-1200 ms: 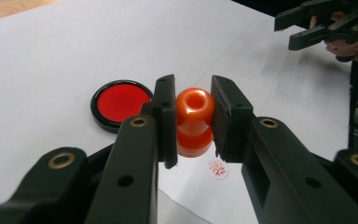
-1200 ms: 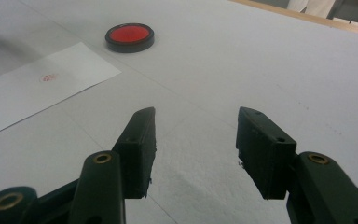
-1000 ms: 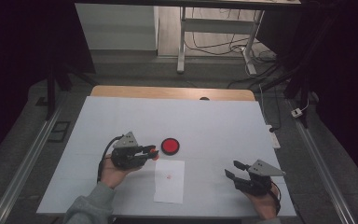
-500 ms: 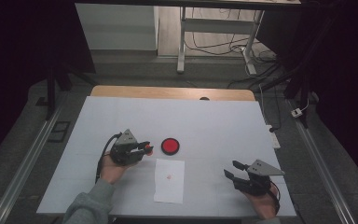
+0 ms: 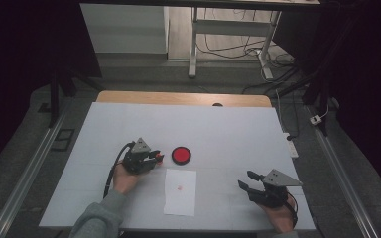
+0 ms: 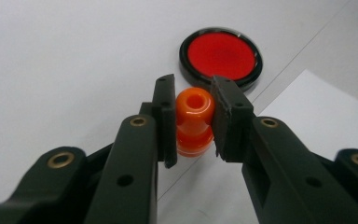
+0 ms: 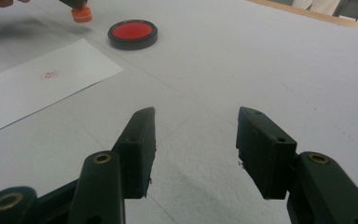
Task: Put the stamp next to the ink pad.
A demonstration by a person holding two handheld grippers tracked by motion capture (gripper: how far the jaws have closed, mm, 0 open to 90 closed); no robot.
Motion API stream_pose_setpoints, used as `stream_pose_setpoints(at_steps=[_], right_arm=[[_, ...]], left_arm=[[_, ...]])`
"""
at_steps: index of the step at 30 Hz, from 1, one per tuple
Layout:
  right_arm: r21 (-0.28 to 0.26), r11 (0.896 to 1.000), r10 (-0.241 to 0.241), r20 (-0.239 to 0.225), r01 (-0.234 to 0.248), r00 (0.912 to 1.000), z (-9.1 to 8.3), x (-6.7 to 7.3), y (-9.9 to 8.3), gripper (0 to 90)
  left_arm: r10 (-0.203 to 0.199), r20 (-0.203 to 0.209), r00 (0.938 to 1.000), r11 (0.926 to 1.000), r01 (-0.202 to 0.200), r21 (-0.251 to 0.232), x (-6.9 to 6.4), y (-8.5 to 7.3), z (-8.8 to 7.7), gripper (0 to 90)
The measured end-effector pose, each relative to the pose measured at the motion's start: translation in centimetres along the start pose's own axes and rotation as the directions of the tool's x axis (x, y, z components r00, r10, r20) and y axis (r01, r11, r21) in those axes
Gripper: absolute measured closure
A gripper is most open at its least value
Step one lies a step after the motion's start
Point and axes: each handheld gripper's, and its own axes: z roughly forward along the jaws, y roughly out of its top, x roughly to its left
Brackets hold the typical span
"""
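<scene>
One orange stamp [image 6: 194,122] sits clamped in the left gripper [image 6: 193,116] fingers, one red ink pad [image 5: 181,155] mid-frame, one paper sheet [image 5: 180,192] below; right gripper [image 7: 196,149] fingers apart, empty.

Bare table [image 5: 238,134] all round; ink pad [image 5: 181,155] beside paper [image 5: 180,191].

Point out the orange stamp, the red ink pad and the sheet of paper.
orange stamp [image 6: 194,122]: left gripper view, on its orange body between the left claw's jaws.
red ink pad [image 5: 181,154]: high view, on its red centre.
sheet of paper [image 5: 180,198]: high view, on a bare white part below the small red mark.
</scene>
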Motion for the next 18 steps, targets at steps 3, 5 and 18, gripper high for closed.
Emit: stream_pose_setpoints(at_steps=[3, 5, 18], right_arm=[[0.002, 1.0, 0.0, 0.001, 0.0, 1.0, 0.02, 0.04, 0.0, 46.5], [0.001, 1.0, -0.001, 0.001, 0.001, 1.0, -0.01, 0.06, 0.01, 46.5], [-0.007, 1.0, 0.01, -0.01, -0.011, 0.9999, -0.01, 0.08, 0.07, 46.3]], left_arm=[[0.0, 0.004, 1.0, 1.0, 0.0, 0.004, -0.05, -0.08, 0.28, 72.0], [0.002, 0.003, 1.0, 1.0, -0.002, 0.006, -0.03, -0.12, 0.35, 72.0], [0.012, 0.004, 0.9999, 0.9992, -0.012, 0.039, -0.34, -0.56, 0.91, 71.1]])
